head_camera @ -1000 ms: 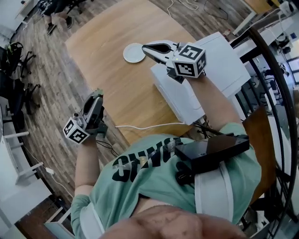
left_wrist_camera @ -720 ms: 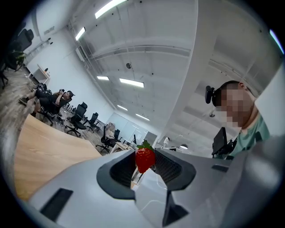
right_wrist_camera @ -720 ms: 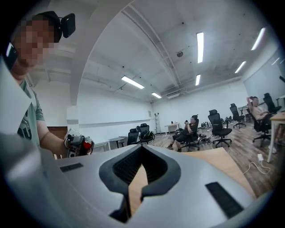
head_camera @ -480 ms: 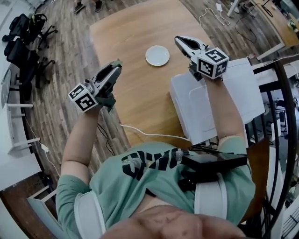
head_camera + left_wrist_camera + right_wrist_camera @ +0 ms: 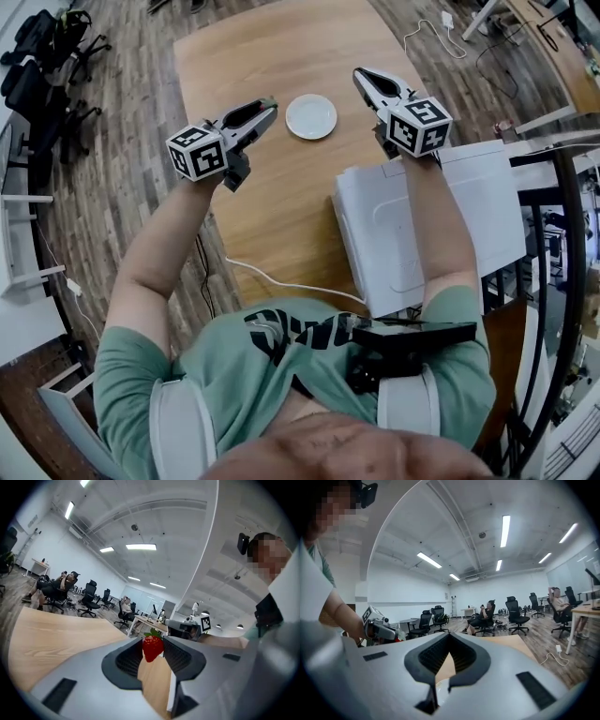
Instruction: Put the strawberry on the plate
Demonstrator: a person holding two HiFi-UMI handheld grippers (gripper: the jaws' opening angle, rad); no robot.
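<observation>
The left tool (image 5: 263,109) clasps the red strawberry (image 5: 153,648) at its jaw tips over the desk (image 5: 272,56), just left of the white plate (image 5: 311,116), while the right tool (image 5: 362,75), just right of that plate, is clenched on nothing.

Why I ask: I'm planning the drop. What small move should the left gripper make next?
Probably ease the left gripper a little rightward, over the white plate: its jaws are shut on the strawberry, which hangs beside the plate, not yet above it.
</observation>
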